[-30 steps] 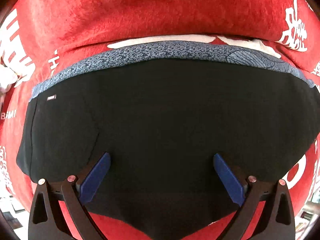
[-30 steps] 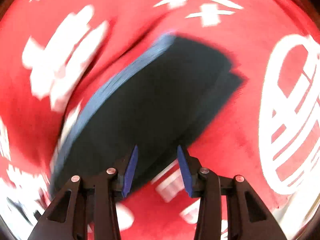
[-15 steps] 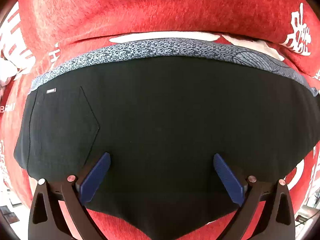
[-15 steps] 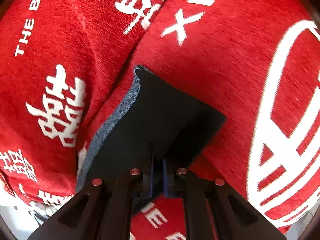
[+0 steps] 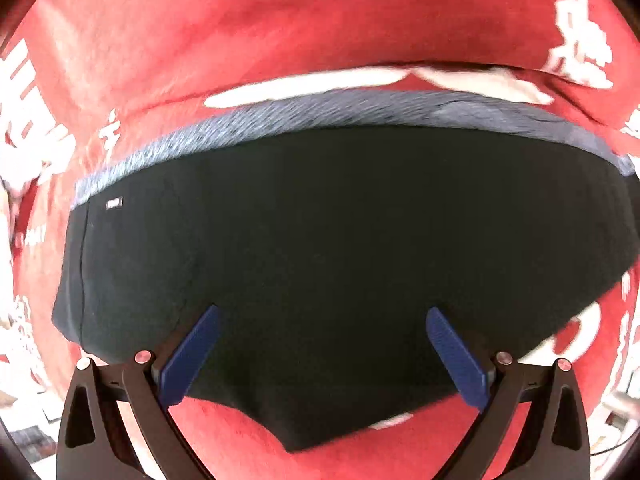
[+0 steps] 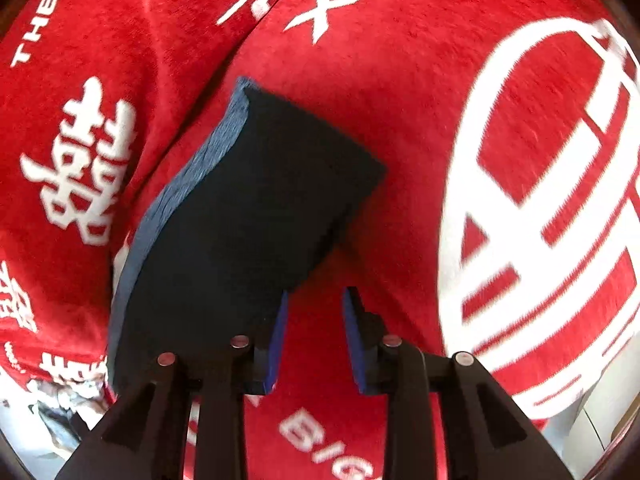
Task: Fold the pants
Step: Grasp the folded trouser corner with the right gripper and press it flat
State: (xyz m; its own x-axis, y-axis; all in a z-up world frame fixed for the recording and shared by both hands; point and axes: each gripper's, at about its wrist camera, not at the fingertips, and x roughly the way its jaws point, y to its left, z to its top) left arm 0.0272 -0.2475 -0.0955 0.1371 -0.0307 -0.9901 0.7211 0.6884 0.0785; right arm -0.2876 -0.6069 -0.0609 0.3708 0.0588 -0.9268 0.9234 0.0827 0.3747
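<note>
- Your left gripper (image 5: 320, 354) is spread wide, holding nothing; the pants (image 5: 344, 264) lie folded flat on the red blanket (image 5: 280, 32), ahead of and under both fingers.
- Your right gripper (image 6: 314, 338) is part open and empty; the pants' (image 6: 240, 216) corner sits just left of its left finger.
- Fabric looks soft, light and limp: layers will likely slip. Pinch all layers at a corner or the blue-grey waistband (image 5: 320, 110).
- No containers visible.

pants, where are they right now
The folded pants lie on the red blanket, left of centre in the right wrist view, just ahead and left of the open right gripper. In the left wrist view they fill the middle.
</note>
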